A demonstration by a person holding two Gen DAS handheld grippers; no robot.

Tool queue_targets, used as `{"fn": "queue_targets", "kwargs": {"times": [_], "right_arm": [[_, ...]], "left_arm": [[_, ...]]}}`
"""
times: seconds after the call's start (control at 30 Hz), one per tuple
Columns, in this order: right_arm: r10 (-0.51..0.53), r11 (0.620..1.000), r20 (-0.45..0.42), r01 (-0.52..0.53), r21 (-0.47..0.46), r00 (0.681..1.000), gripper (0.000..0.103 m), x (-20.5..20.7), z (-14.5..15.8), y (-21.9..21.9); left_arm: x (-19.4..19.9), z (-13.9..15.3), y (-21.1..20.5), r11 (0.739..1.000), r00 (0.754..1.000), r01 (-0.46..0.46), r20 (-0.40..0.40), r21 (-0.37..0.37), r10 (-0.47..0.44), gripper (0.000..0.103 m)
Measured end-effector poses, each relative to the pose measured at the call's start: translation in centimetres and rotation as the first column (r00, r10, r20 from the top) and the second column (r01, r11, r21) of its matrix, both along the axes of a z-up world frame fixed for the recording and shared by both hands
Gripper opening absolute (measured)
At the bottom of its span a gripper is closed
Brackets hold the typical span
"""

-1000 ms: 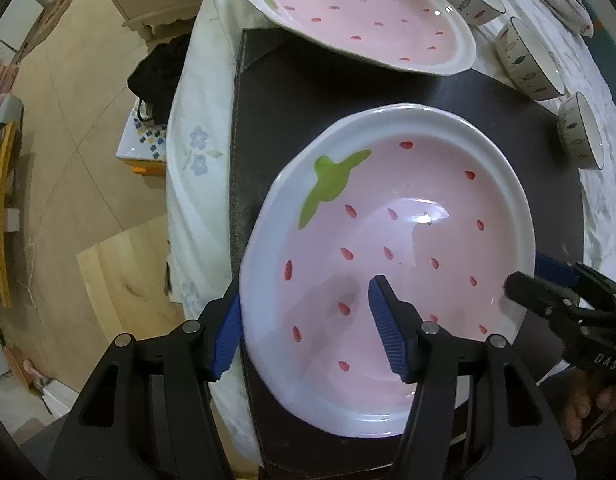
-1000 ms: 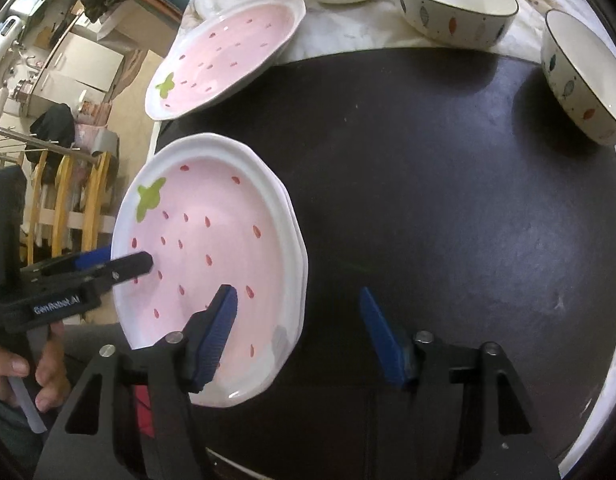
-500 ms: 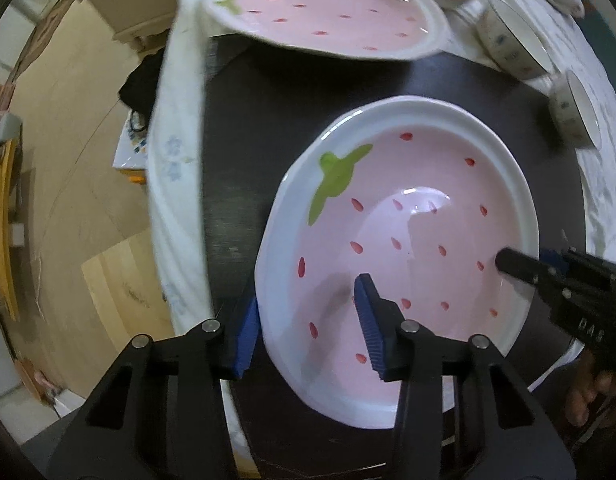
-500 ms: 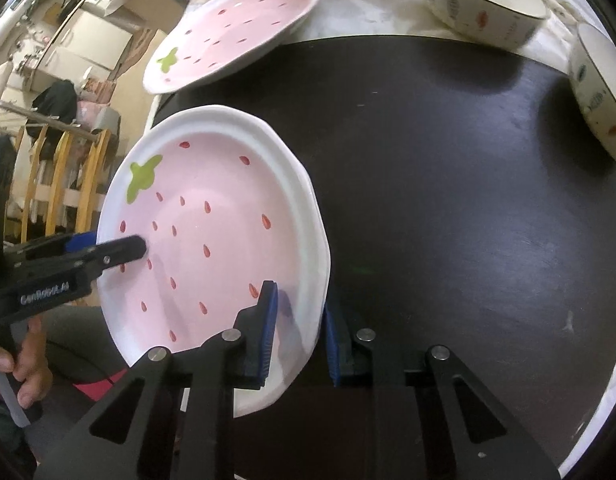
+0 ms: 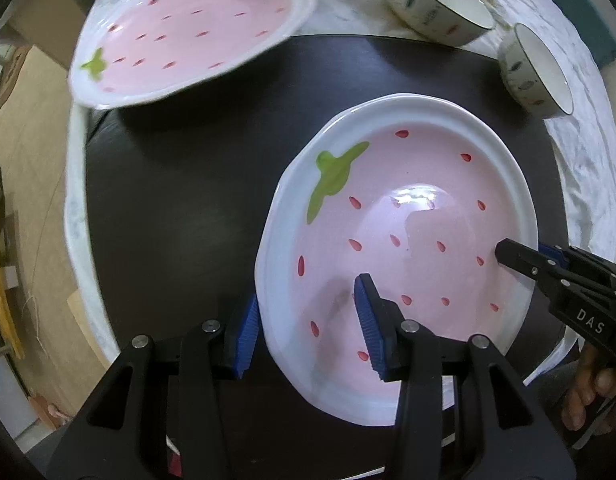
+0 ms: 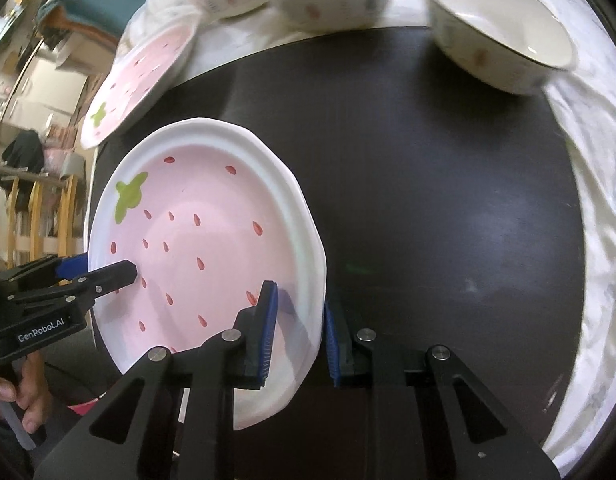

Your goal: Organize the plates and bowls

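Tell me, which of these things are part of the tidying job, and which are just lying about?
Part of the job:
- near strawberry plate, gripped at opposite rims by the left gripper and right gripper
- second strawberry plate
- three patterned bowls, e.g.

Just lying about:
- dark mat
- white tablecloth
- wooden rack beyond the table
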State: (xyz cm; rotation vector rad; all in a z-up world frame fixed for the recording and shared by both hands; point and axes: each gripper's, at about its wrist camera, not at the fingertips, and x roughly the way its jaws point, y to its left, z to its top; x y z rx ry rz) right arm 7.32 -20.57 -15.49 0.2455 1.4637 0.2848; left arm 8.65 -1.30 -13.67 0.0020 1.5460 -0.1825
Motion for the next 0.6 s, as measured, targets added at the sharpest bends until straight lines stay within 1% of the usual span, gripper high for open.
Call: {"fn": "queue_targets", "kwargs": {"times": [0.13,0.33,0.37,0.43,0.6], "right_arm": [[-0.038,0.999,0.003,0.038,-0.012,0.999,0.023,0.0,0.2,-2.5],[-0.090,0.996,0.012,0.090,-0.025,0.996,0.024,0.0,0.4,-4.5],[-0.097,0.995,0.011,0.098,-0.024,0.995,0.023,0.0,0.4,-5.6],[-0.110,0.994,0.012,0.111,-0.021,0.994,0.023,-0.1,0.5,-6.2],[-0.114,0.993,0.011,0.114,-0.016,0.993,0.024,0.0,0.3,-6.2]], "left_arm": [[0.4,-0.1,-2.2,1.000,1.000,0.015,0.007,0.002,-0.015,0.041],[1.2,-0.1,-4.5,1.000,0.999,0.027,0.021,-0.001,-0.027,0.041],[1.4,-0.1,-4.7,1.000,0.999,0.026,0.024,-0.002,-0.026,0.041],[1.6,0.0,-4.6,1.000,0.999,0.021,0.026,-0.004,-0.021,0.041],[2.1,-0.4,-4.4,0.999,1.000,-0.012,0.020,-0.038,0.012,0.041]]}}
